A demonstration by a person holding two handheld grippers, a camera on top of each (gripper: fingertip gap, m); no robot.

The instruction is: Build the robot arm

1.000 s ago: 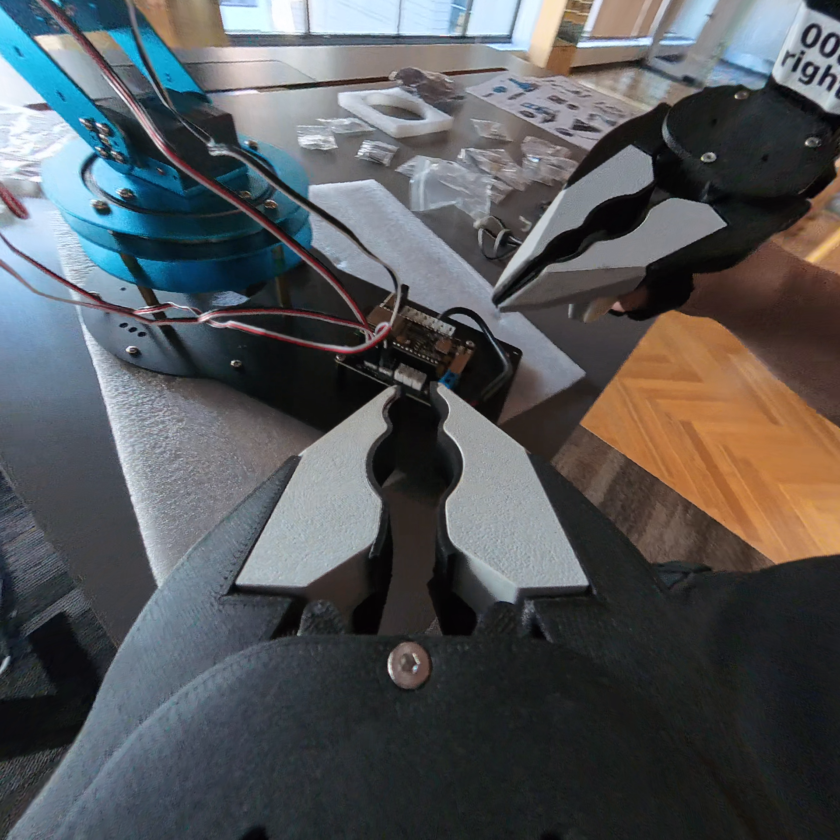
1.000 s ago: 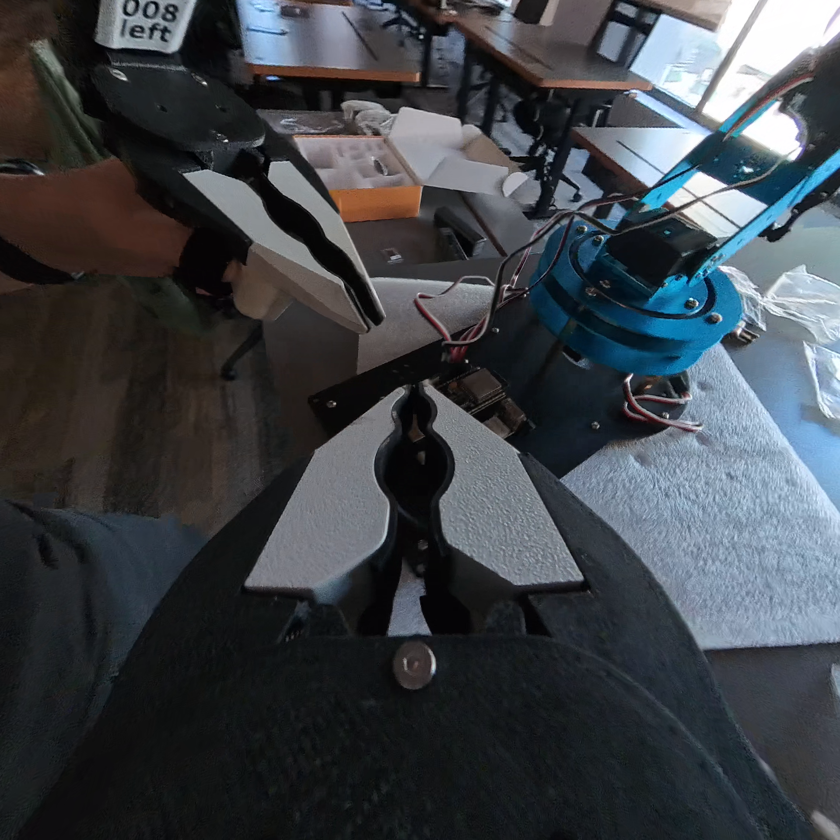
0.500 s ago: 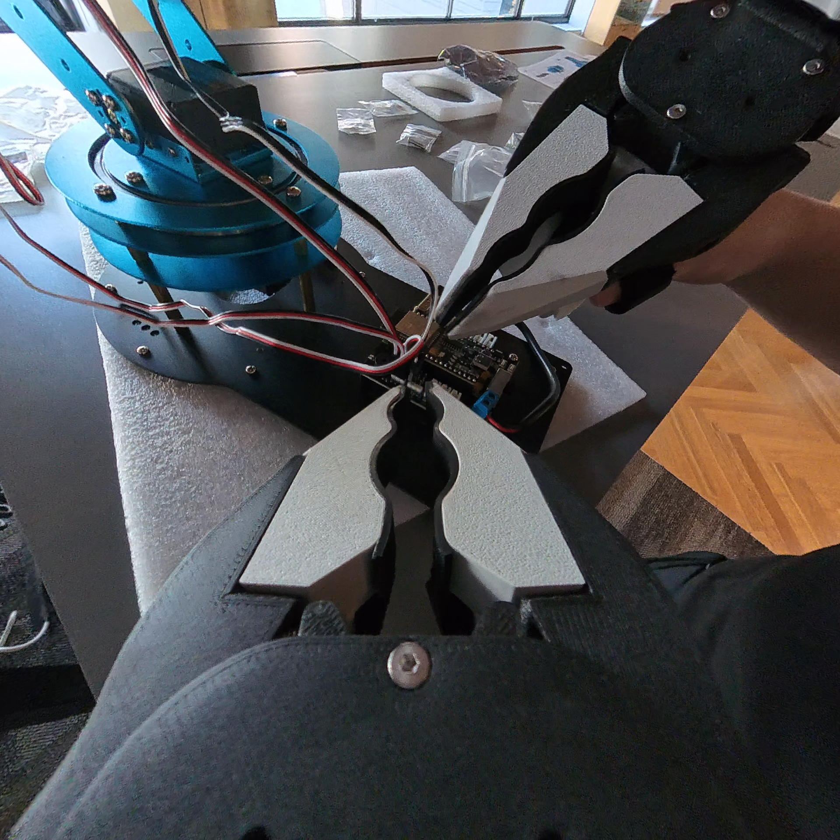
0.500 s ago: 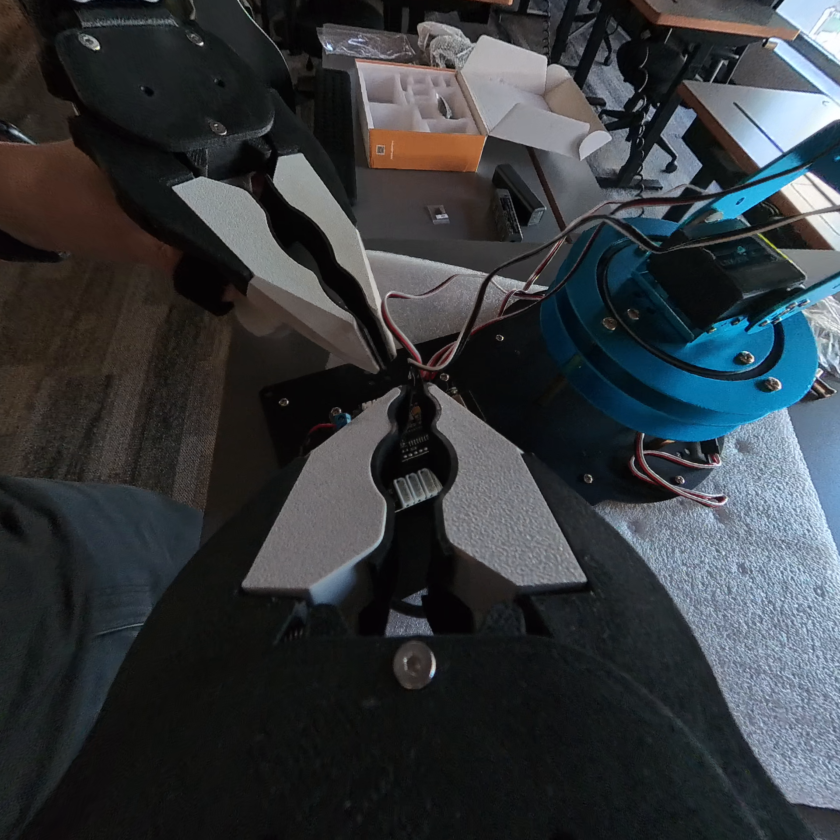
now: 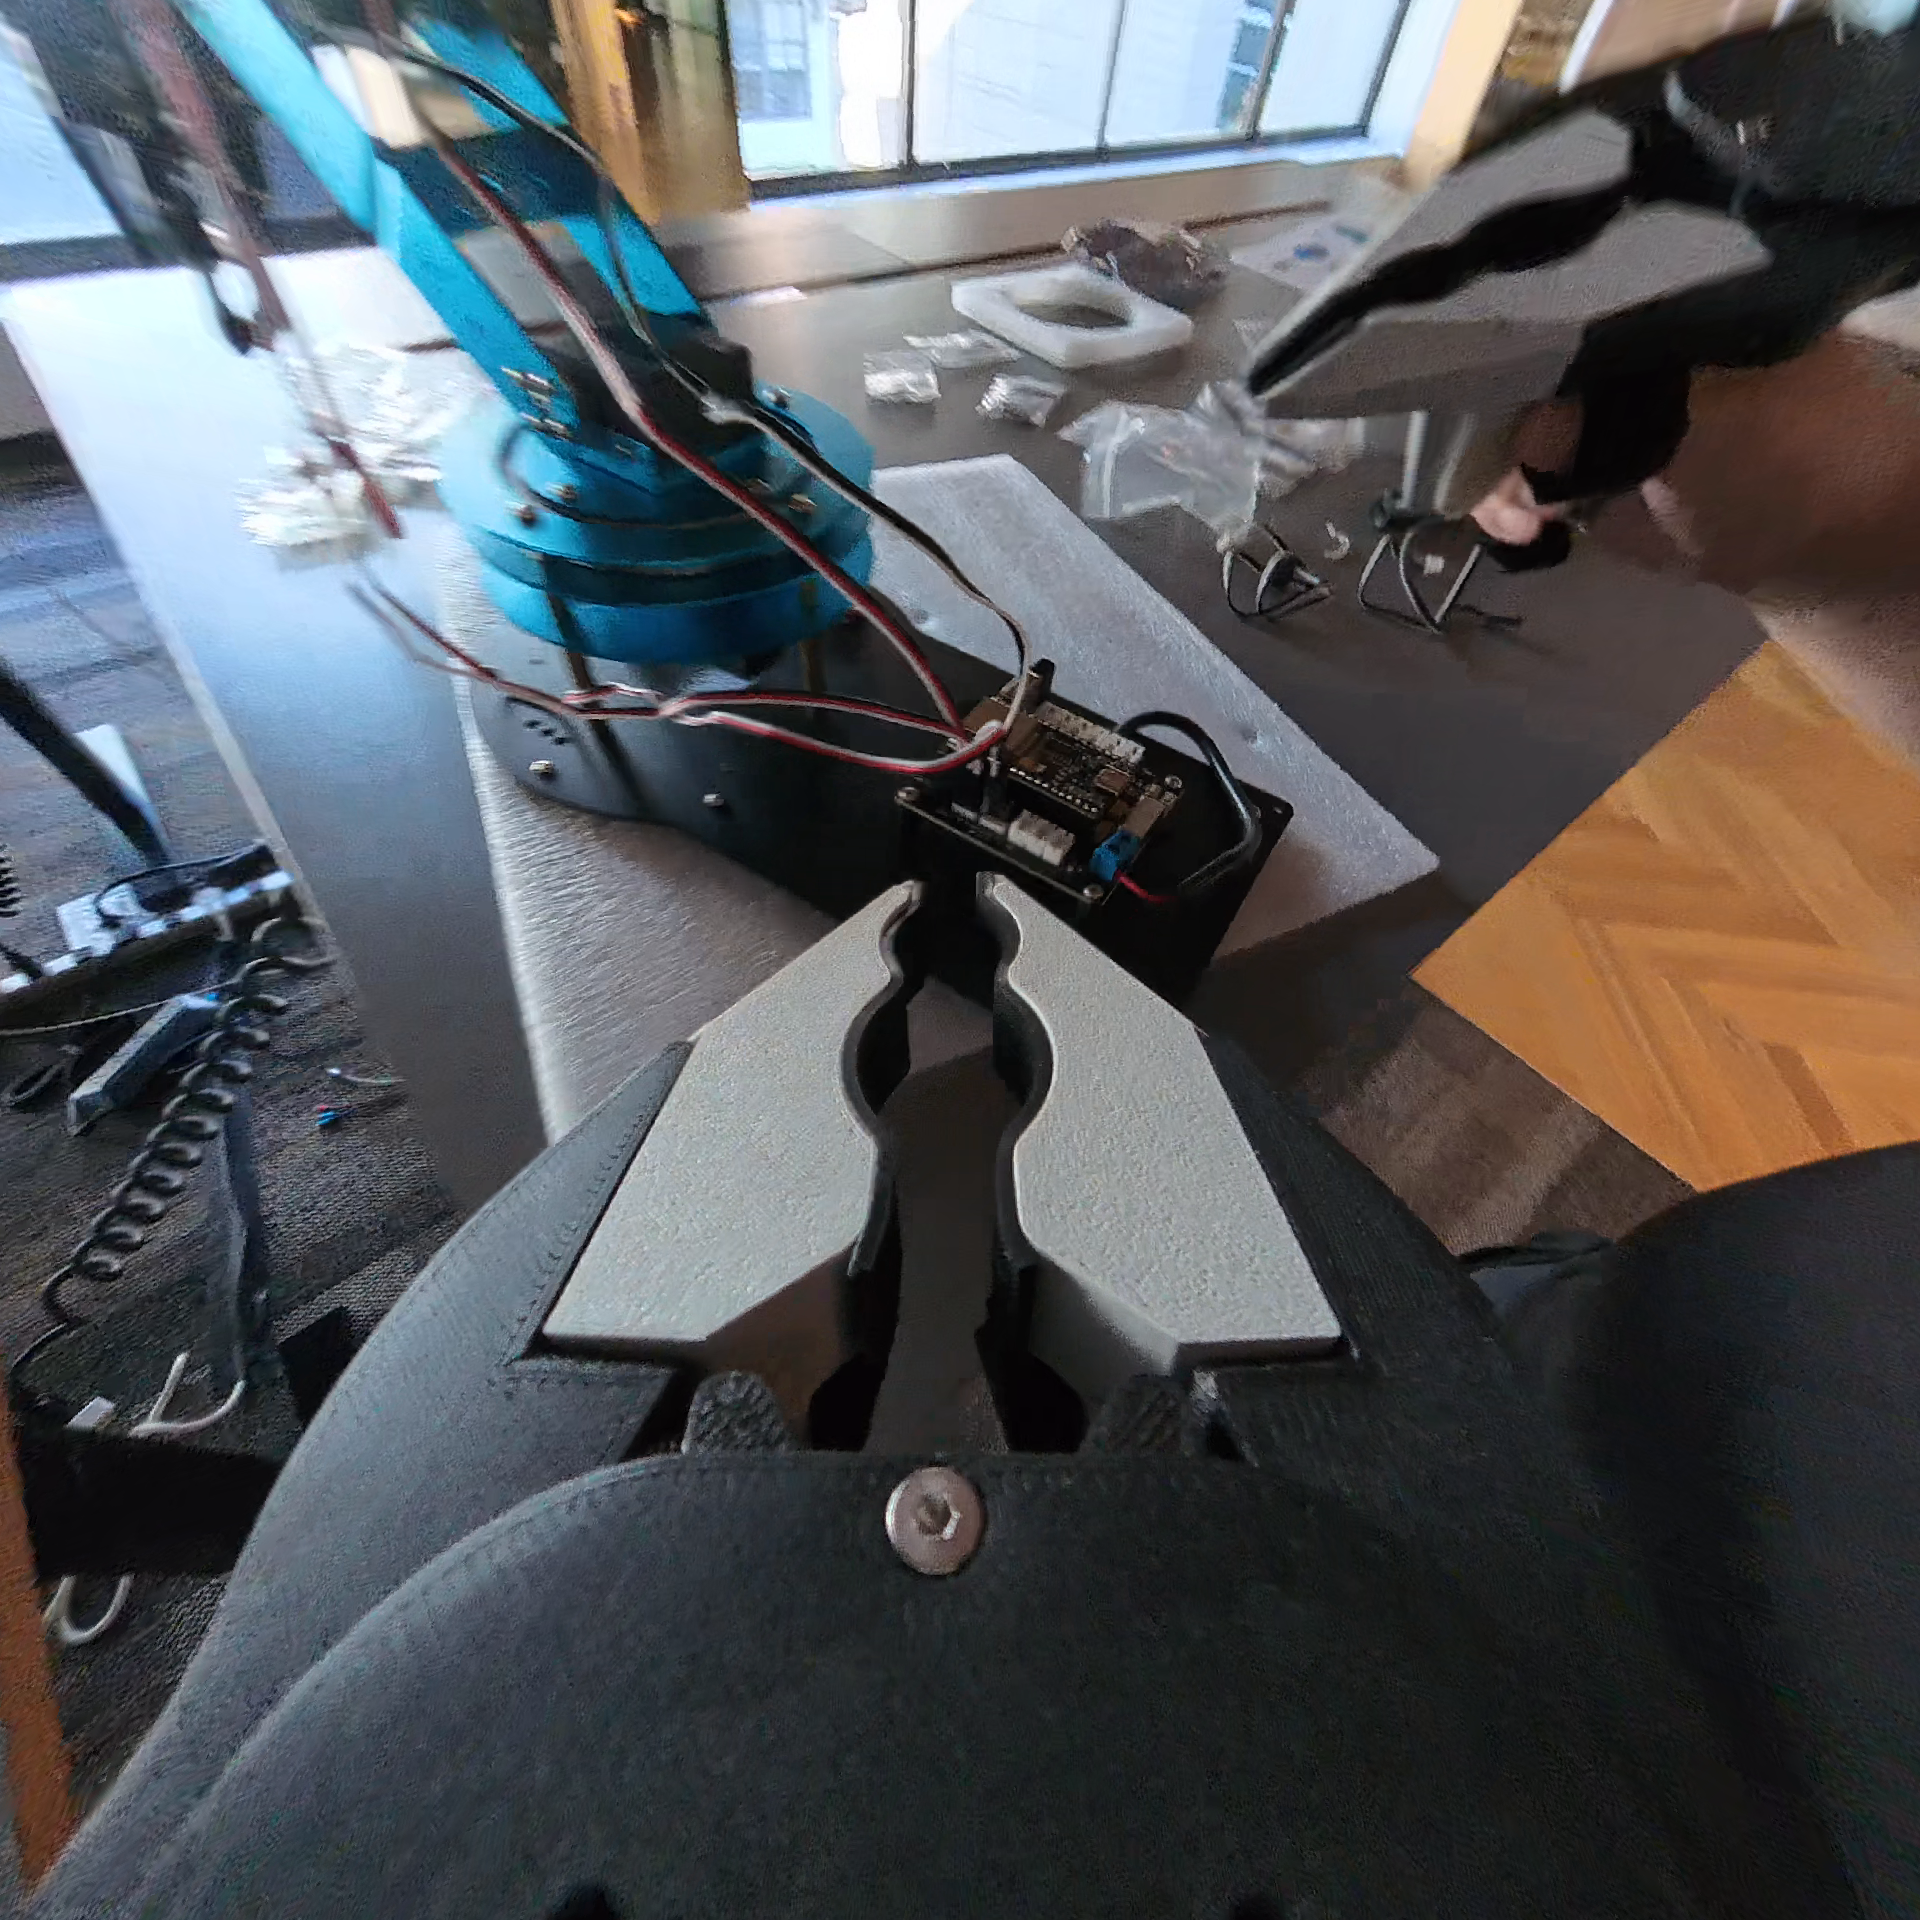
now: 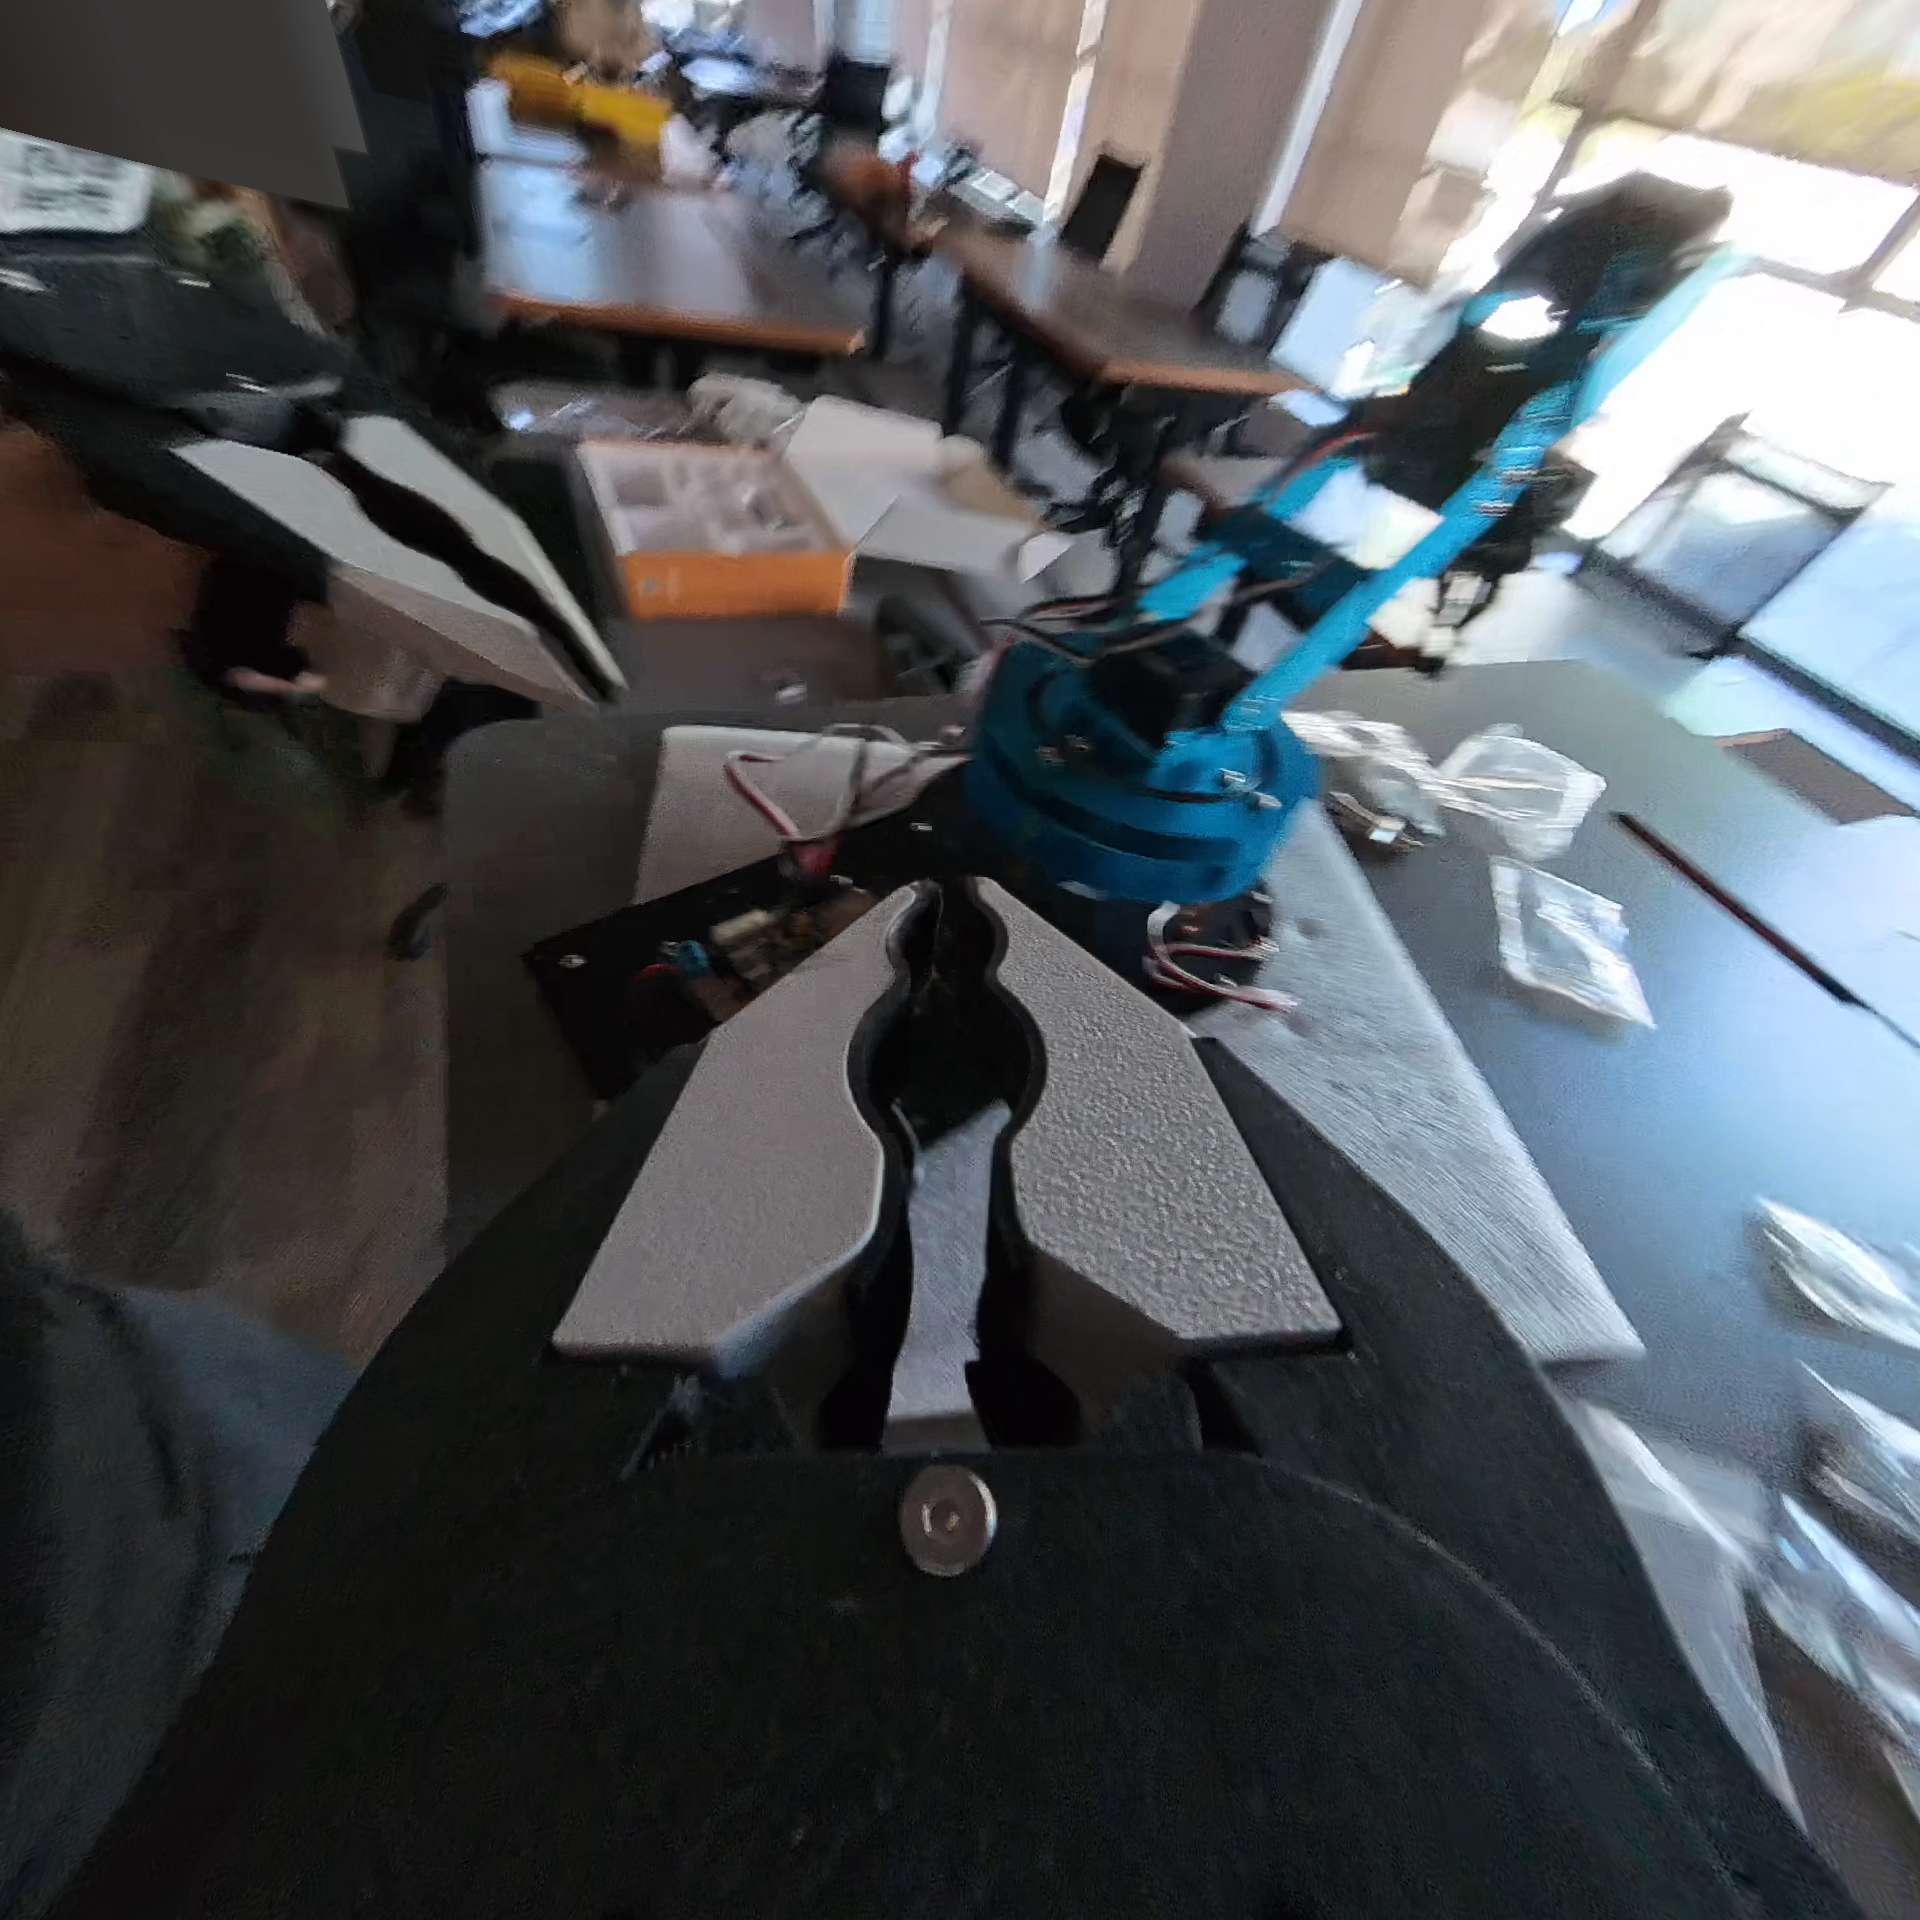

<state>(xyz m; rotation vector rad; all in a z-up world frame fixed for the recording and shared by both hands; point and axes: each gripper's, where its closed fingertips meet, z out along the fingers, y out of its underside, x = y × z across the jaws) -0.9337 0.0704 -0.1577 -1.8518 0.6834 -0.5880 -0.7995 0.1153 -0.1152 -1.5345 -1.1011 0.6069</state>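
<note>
Dark table (image 5: 312, 675) first, with a white foam mat (image 5: 644, 935) laid across it. On the mat stands a blue arm kit (image 5: 665, 520) on its black base plate (image 5: 790, 821). Red-and-white wires (image 5: 831, 727) run down to the circuit board (image 5: 1049, 790). The left gripper (image 5: 949, 896) hovers just short of that board, tips slightly parted, empty. The right gripper (image 5: 1262, 376) hangs well apart above the plastic bags (image 5: 1164, 457), tips pinched together on nothing.

Workroom interior, daylit.
Dark tabletop (image 5: 312, 665) in front of large bright windows (image 5: 1039, 83); herringbone wood floor (image 5: 1683, 935) meeting grey carpet (image 5: 1455, 1132); rows of wood-edged desks (image 6: 665, 281) on black legs behind; pale columns (image 6: 1195, 145); sunlit windows (image 6: 1787, 343) along the far side; coiled cable (image 5: 156, 1174) on carpet.
</note>
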